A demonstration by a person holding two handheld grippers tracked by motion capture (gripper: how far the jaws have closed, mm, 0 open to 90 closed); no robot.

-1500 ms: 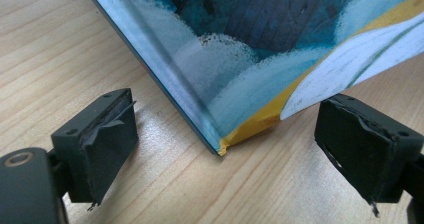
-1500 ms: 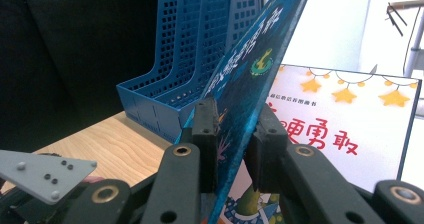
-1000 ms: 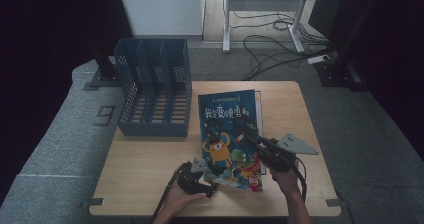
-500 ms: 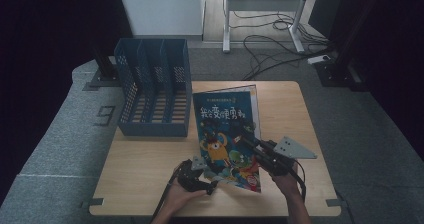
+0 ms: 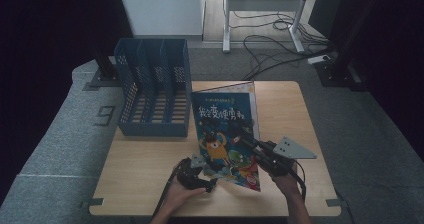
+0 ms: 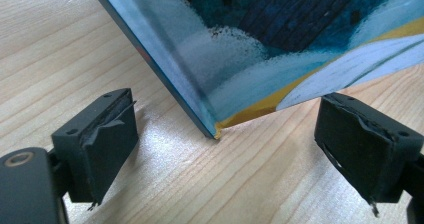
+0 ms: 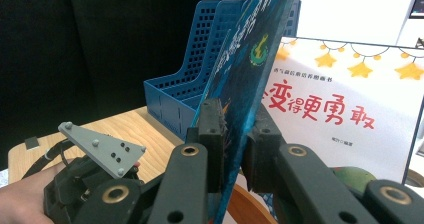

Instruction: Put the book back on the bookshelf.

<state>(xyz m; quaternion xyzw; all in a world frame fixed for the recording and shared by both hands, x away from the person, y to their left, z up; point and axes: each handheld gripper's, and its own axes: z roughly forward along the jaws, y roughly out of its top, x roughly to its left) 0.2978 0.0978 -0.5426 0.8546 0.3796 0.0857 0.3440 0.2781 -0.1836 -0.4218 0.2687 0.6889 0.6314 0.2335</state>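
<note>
Dim high view; close-ups brighter, soft-focus.

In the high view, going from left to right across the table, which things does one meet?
Blue file rack → left hand-held gripper → picture book → right hand-held gripper, shut on the book's right edge.

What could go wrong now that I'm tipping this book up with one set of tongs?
1. The right tongs pinch only the book near one edge, so it could twist or slip.
2. The left tongs stand open around the book's bottom corner resting on the table; that corner could slide out.
</note>
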